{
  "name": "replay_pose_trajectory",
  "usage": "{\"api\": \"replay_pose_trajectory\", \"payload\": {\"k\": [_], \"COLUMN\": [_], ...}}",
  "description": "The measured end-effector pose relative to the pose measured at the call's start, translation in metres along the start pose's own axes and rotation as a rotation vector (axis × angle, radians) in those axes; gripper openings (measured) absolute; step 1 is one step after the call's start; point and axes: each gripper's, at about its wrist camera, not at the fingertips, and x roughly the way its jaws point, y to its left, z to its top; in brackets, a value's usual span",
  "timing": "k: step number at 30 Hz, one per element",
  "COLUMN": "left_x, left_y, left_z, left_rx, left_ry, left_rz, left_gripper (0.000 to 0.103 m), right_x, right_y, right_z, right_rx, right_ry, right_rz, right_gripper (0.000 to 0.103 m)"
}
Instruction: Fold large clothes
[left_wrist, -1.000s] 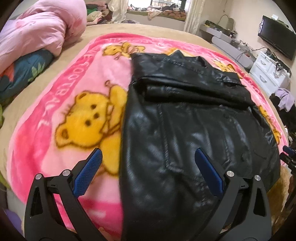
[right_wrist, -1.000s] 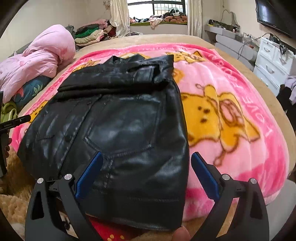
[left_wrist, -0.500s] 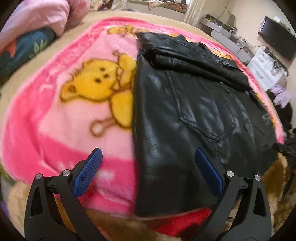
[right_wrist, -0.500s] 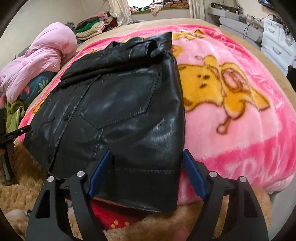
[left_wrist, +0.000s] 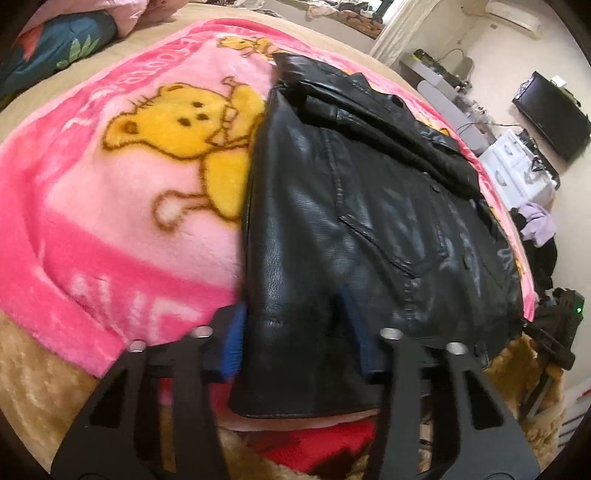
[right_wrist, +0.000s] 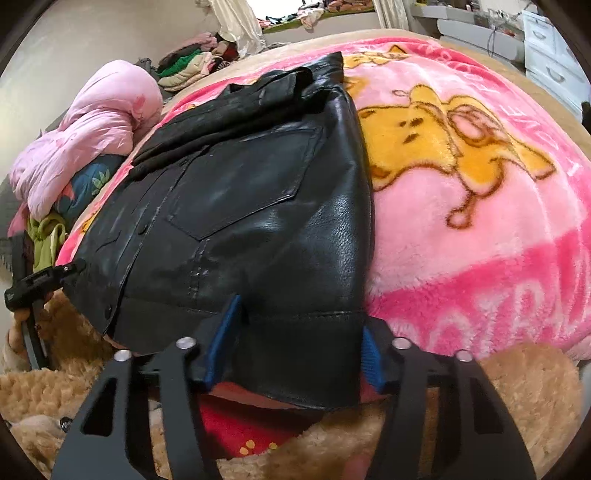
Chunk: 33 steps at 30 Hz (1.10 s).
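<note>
A black leather jacket (left_wrist: 369, 203) (right_wrist: 240, 192) lies flat on a pink bear blanket (left_wrist: 129, 221) (right_wrist: 480, 221), its hem toward me. My left gripper (left_wrist: 295, 332) sits over the hem's left corner. Its jaws are closing, one blue pad at the jacket's side edge and the other denting the leather. My right gripper (right_wrist: 295, 339) is at the hem's right corner, jaws closing likewise, with the leather bunched between its pads. The other gripper shows at the edge of each view, the left gripper (right_wrist: 37, 284) and the right gripper (left_wrist: 565, 325).
A tan plush cover (right_wrist: 517, 387) and a red cloth (right_wrist: 240, 424) lie under the blanket's near edge. A pink duvet (right_wrist: 92, 140) and a clothes pile (right_wrist: 188, 66) sit at the far left. White drawers (left_wrist: 517, 166) and a TV (left_wrist: 550, 114) stand to the right.
Both grippers sank toward the jacket's near hem. Their jaws went from wide open to narrow, taking the hem corners between the pads.
</note>
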Motion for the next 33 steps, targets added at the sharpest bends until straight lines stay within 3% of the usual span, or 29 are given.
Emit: {"api": "replay_pose_trajectory", "payload": {"k": [2,4,7,11,18,26,33], "left_x": [-0.001,-0.004,-0.017,-0.043,-0.064,-0.073,-0.067], "left_y": [-0.005,-0.007,-0.007,-0.009,-0.024,-0.034,-0.052], "left_z": [-0.002,-0.001,0.001,0.01,0.052,0.096,0.142], "left_rx": [0.016,0.016,0.005,0.0,0.018,0.007,0.043], "left_ry": [-0.008,-0.017,-0.052,-0.106,-0.204,-0.273,-0.306], "left_rz": [-0.002,-0.015,-0.045,-0.102,-0.167,-0.199,-0.166], "left_gripper": [0.021,0.013,0.007,0.006,0.006,0.006,0.006], "right_x": [-0.006,-0.014,-0.028,-0.057,-0.085,-0.094,-0.085], "right_y": [0.0,0.008,0.024,0.024,0.032,0.03,0.028], "right_z": [-0.001,-0.002,-0.001,0.008,0.048,0.097,0.135], "right_rx": [0.003,-0.033,-0.1,-0.065,-0.065,-0.017,0.011], "right_ry": [-0.024,-0.058,-0.101,-0.173,-0.305,-0.406,-0.444], "right_rz": [0.026,0.028,0.011,0.112,0.162,0.142,0.14], "right_gripper": [0.022,0.019,0.017,0.017,0.016,0.013,0.013]}}
